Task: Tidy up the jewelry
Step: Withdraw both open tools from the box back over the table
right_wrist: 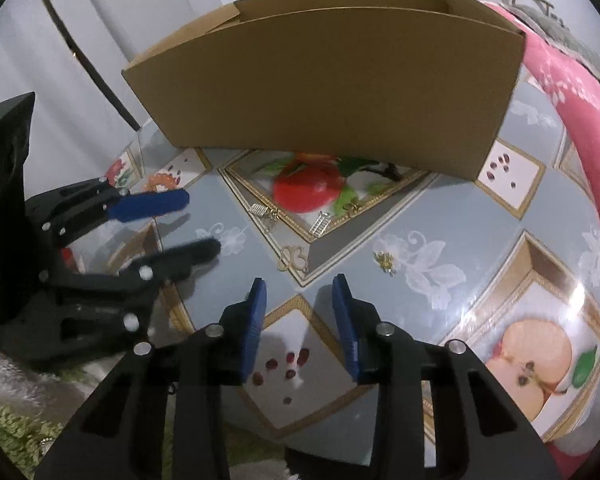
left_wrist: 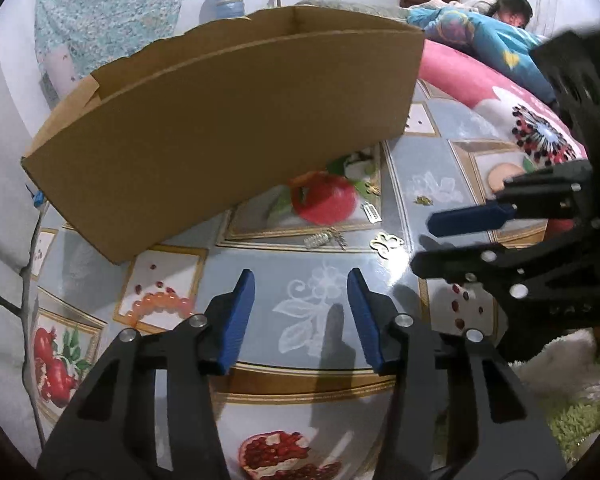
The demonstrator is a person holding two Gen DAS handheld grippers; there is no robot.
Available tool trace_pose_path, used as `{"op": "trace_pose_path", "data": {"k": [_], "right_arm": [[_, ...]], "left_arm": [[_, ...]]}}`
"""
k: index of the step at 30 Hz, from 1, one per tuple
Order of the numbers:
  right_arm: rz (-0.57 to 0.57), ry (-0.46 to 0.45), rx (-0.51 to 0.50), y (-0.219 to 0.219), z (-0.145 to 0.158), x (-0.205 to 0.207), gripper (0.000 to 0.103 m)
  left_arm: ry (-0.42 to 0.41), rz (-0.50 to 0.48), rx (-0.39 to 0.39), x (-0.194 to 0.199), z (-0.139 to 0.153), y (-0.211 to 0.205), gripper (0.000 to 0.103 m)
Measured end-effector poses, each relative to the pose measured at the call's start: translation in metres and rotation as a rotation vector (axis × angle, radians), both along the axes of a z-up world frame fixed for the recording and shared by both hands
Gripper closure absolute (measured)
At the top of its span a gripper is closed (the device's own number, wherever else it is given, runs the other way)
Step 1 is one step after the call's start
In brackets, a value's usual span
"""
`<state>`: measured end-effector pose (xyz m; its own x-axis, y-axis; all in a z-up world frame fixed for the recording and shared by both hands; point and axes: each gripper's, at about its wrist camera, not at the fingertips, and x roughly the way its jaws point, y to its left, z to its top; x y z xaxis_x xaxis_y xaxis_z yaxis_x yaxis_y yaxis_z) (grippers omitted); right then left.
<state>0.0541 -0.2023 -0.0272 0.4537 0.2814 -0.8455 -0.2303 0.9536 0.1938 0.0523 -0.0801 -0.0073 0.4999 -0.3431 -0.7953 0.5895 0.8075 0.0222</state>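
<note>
Hovering over the desk (right_wrist: 440, 216), both tools are empty: the left hand-held gripper (left_wrist: 301, 280) and the right hand-held gripper (right_wrist: 299, 286) each stand with pads apart, nothing between them. The jewelry lies loose in front of the cardboard box (right_wrist: 328, 76): a gold butterfly piece (right_wrist: 294, 258) at 12 o'clock of the right one, a small gold cluster (right_wrist: 386, 260) at 1 o'clock, silver clips (right_wrist: 320, 222) beyond. These pieces are thin and flat on a glossy cloth, so the pads may slide over them or flick them away, and the two tools could collide.
</note>
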Motion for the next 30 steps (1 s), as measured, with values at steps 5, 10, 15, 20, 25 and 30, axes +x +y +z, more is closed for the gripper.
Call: {"op": "trace_pose_path", "data": {"k": [5,10,15,20,25,30], "right_arm": [[0.035,-0.026,-0.046,0.006,0.002,0.005,0.074],[0.077,-0.037,-0.094,0.012,0.002,0.01,0.074],[0.112,-0.034,-0.151,0.021,-0.003,0.011,0.079],[0.13,-0.031,-0.16,0.024,-0.002,0.009,0.092],[0.11,-0.015,-0.122,0.022,-0.002,0.011,0.097],[0.047,0.054,0.054,0.005,-0.005,0.017,0.097]], "left_arm": [[0.01,-0.01,0.011,-0.003,-0.007,-0.003,0.071],[0.034,-0.015,-0.002,-0.002,-0.011,-0.004,0.081],[0.029,-0.02,-0.01,-0.003,-0.011,-0.005,0.085],[0.023,-0.025,-0.01,-0.004,-0.011,-0.004,0.085],[0.027,-0.026,-0.02,-0.005,-0.01,-0.001,0.085],[0.045,-0.039,-0.054,-0.007,-0.009,0.004,0.085]]}}
